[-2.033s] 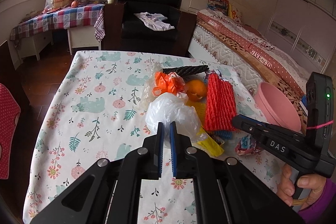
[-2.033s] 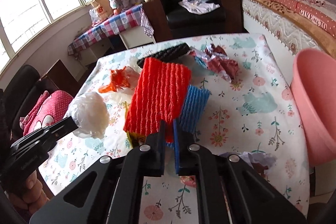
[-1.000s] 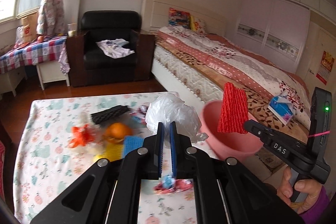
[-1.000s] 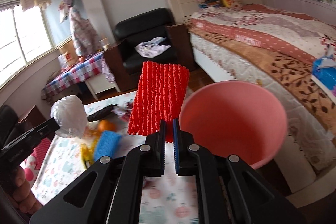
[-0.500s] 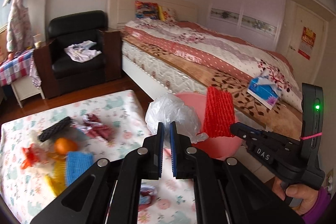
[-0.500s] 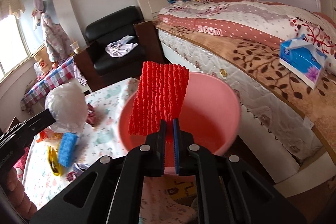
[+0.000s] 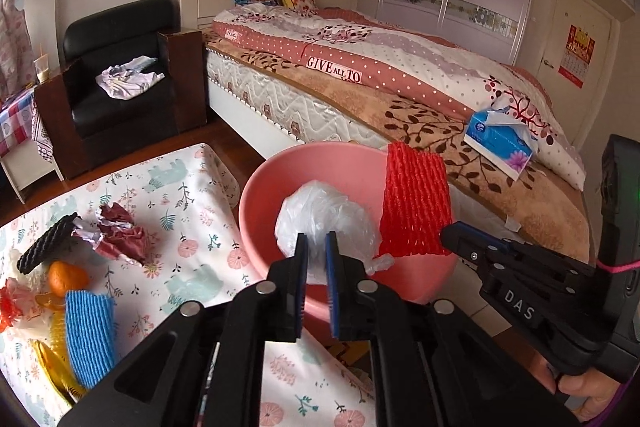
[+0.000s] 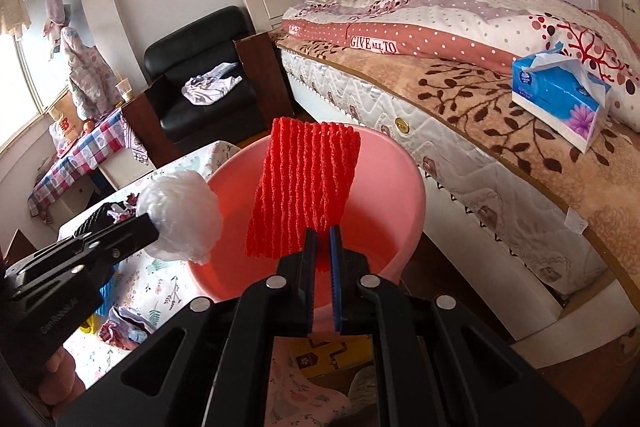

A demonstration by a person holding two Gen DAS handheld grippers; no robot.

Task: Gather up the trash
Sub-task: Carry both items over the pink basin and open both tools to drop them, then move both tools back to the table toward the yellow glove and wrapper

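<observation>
Risk: bag (image 7: 326, 217) between opening left gripper (image 7: 316, 247) jaws may cling over basin (image 7: 256, 187); right gripper (image 8: 322, 233) clamps red net (image 8: 304, 187), which could snag the rim

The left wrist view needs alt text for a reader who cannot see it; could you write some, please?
The left gripper, jaws opening, has a crumpled clear plastic bag between them over a pink basin. Beside it, the right gripper holds a red foam net.
</observation>
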